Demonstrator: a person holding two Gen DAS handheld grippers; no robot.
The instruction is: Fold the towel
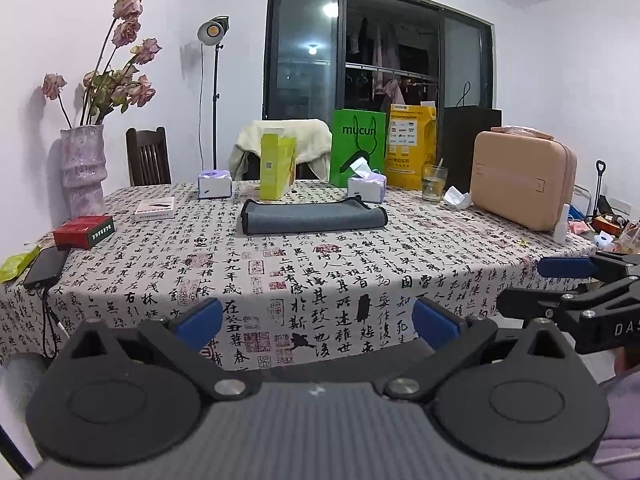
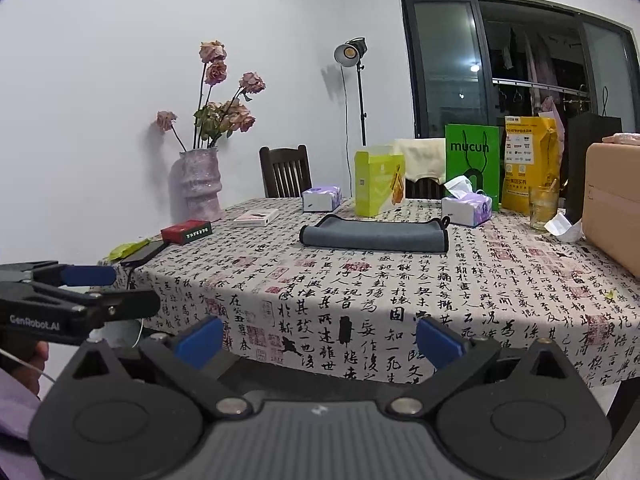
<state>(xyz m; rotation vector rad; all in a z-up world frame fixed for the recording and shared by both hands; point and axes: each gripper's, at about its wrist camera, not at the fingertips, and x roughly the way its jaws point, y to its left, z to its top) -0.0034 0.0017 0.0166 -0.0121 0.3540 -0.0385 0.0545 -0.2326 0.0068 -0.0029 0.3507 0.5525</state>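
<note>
Both grippers hang off the near edge of the desk, holding nothing. From the left wrist camera, the left gripper has its blue-padded fingers spread wide, and the calligraphy-print cloth fills the gap between them. The right gripper shows the same wide spread, with its fingers also over the desk's front edge.

Straight ahead of the left fingers and well apart from them lies the towel, grey and already folded into a flat rectangle, its dark-bound edges showing along the sides. In the right wrist view the towel sits ahead of the fingers and slightly to their right, far beyond the tips.

Past the towel stand a lime-green box, a green shopping bag and two tissue boxes; one tissue box is just beyond the towel's far right corner. Off to the right of the fingers is a tan case; off to the left, a vase of dried roses.
</note>
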